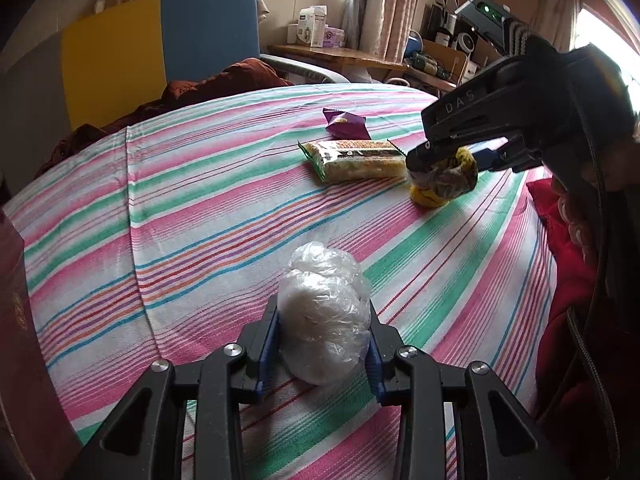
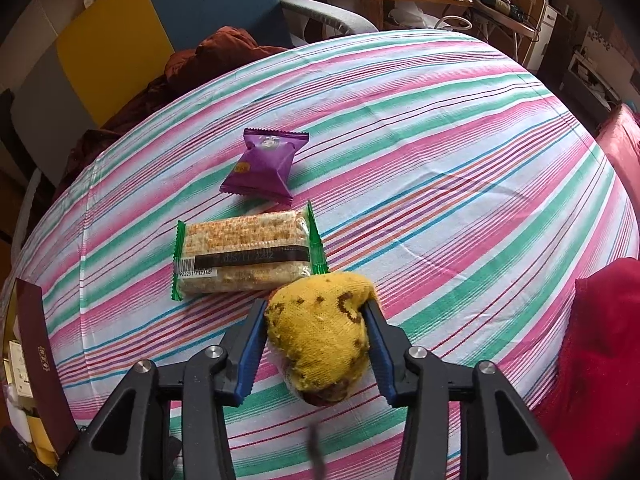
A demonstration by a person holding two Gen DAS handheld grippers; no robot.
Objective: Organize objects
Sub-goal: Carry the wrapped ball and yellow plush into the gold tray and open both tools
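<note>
— Tongs on the left side, what do they hold?

— The left tongs, at the bottom centre of the left wrist view, are clamped on a white bundle in clear plastic wrap. It rests on the striped bed sheet.

— And the right tongs?

— The right tongs are pressed on a yellow knitted sock ball with brown marks, low in the centre of the right wrist view. It also touches the sheet.

— What else lies there?

— A cracker pack with green ends lies just beside the sock ball, toward the upper left. A purple snack packet is above it, near but apart. A red cloth is at the right edge.
</note>
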